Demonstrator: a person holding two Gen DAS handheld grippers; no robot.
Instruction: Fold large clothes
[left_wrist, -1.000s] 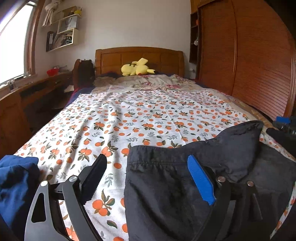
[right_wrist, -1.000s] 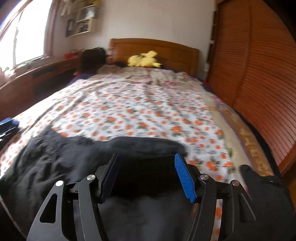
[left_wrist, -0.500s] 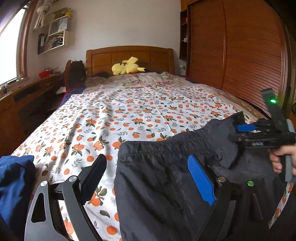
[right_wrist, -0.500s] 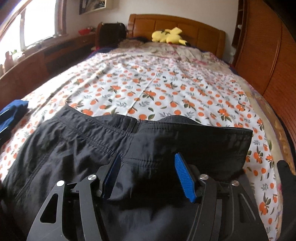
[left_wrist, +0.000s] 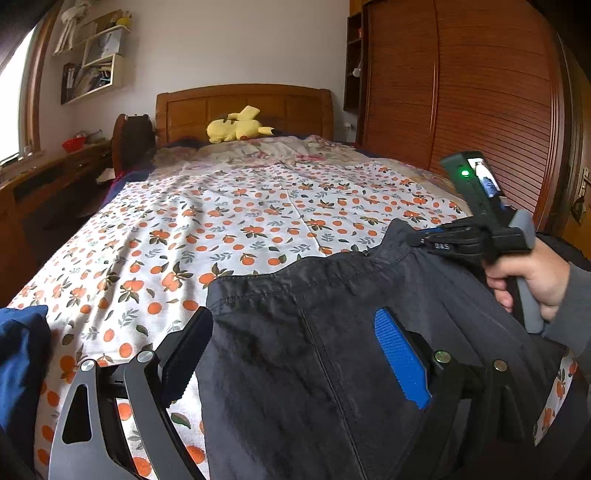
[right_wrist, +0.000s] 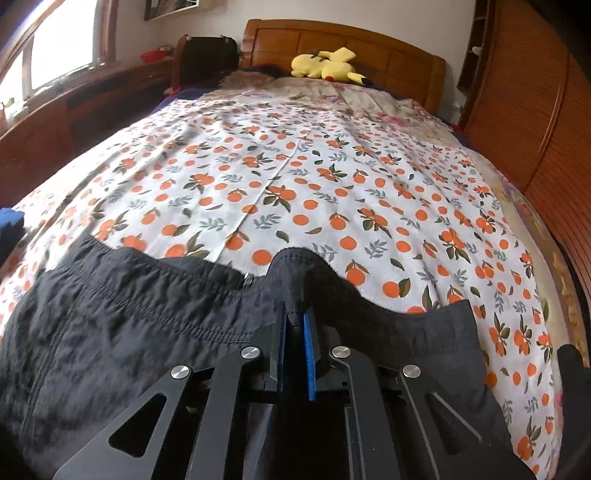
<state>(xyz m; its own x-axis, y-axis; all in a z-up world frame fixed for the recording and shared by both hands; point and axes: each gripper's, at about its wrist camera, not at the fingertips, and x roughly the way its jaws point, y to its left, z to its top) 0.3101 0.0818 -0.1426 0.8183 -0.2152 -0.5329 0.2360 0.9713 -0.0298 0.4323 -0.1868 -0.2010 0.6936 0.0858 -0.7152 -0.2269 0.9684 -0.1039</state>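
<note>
Dark grey-black trousers (left_wrist: 332, 332) lie at the near end of a bed with an orange-print sheet (left_wrist: 240, 221); they also show in the right wrist view (right_wrist: 147, 332). My left gripper (left_wrist: 295, 354) is open, its jaws wide apart over the left corner of the waistband. My right gripper (right_wrist: 295, 328) is shut on the waistband edge, which bunches up between the fingers. It also shows in the left wrist view (left_wrist: 421, 240), held by a hand at the waistband's right end.
A blue garment (left_wrist: 22, 350) lies at the bed's near left corner. A yellow plush toy (left_wrist: 236, 127) rests by the wooden headboard (left_wrist: 243, 107). A wooden wardrobe (left_wrist: 480, 110) stands along the right, a desk (left_wrist: 44, 184) on the left.
My right gripper has closed on the waistband edge; its jaws were open before. The left gripper has stayed open over the waistband.
</note>
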